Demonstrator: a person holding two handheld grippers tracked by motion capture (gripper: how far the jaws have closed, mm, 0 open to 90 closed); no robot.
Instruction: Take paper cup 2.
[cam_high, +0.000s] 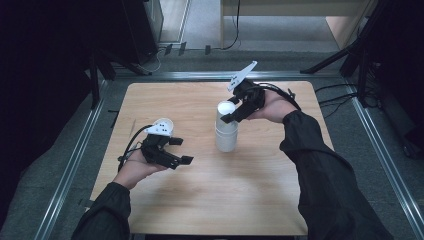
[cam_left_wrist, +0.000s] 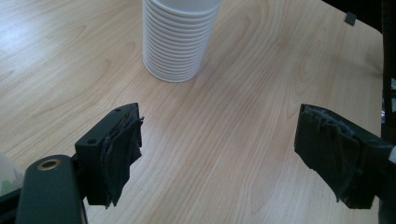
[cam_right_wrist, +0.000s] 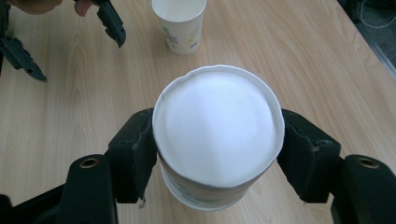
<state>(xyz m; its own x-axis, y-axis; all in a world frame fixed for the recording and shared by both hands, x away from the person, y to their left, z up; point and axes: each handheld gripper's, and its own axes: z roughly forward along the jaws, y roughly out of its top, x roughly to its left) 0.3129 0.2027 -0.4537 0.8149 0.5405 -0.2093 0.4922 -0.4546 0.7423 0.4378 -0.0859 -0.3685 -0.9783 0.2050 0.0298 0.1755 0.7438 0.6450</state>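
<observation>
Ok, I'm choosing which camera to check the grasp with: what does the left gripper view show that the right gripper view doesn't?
Left gripper view, not the right: the ribbed rims low on the paper cup stack, beyond the open, empty jaws of the left hand-held gripper. Right gripper view, not the left: the upturned base of the top cup, pinched by the right hand-held gripper, plus an upright printed paper cup farther off. Both: the stack and the wooden table.
</observation>
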